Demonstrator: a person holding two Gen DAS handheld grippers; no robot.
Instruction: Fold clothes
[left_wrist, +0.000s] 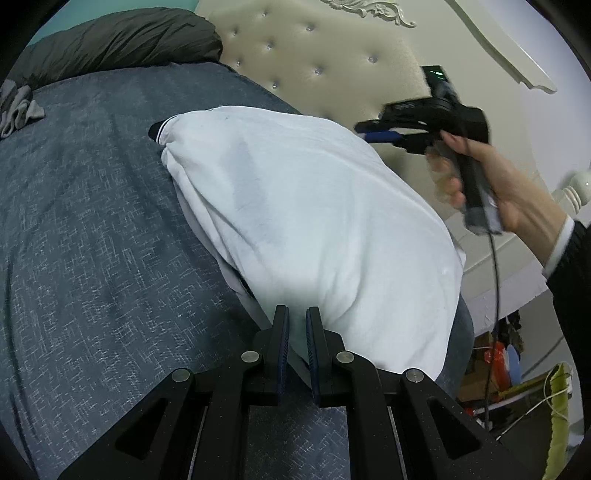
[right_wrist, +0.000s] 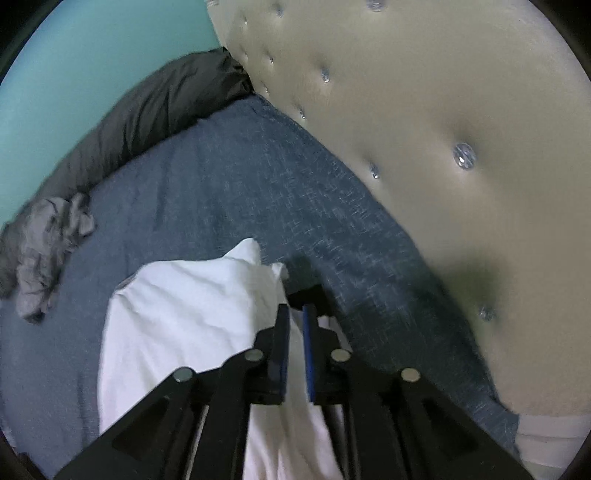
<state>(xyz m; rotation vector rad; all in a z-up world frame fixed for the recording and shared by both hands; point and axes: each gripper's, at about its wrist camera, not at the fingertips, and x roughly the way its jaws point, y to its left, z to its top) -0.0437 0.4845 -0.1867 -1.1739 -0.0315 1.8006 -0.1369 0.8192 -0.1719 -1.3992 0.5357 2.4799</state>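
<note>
Between left gripper (left_wrist: 296, 314) pads: bunched edge of white garment (left_wrist: 314, 221), pinched at near end; right gripper (right_wrist: 295, 314) likewise nipped on cloth at far end, its blue fingers (left_wrist: 380, 136) visible against tufted headboard (left_wrist: 314, 48) in left view. Garment lay draped on blue-grey bedspread (left_wrist: 92, 240), dark-trimmed cuff (left_wrist: 157, 129) poking out, grey crumpled cloth (right_wrist: 48, 243) well apart. Judged best: keep both pinches firm, carry both ends level and together, lower flat before letting go.
</note>
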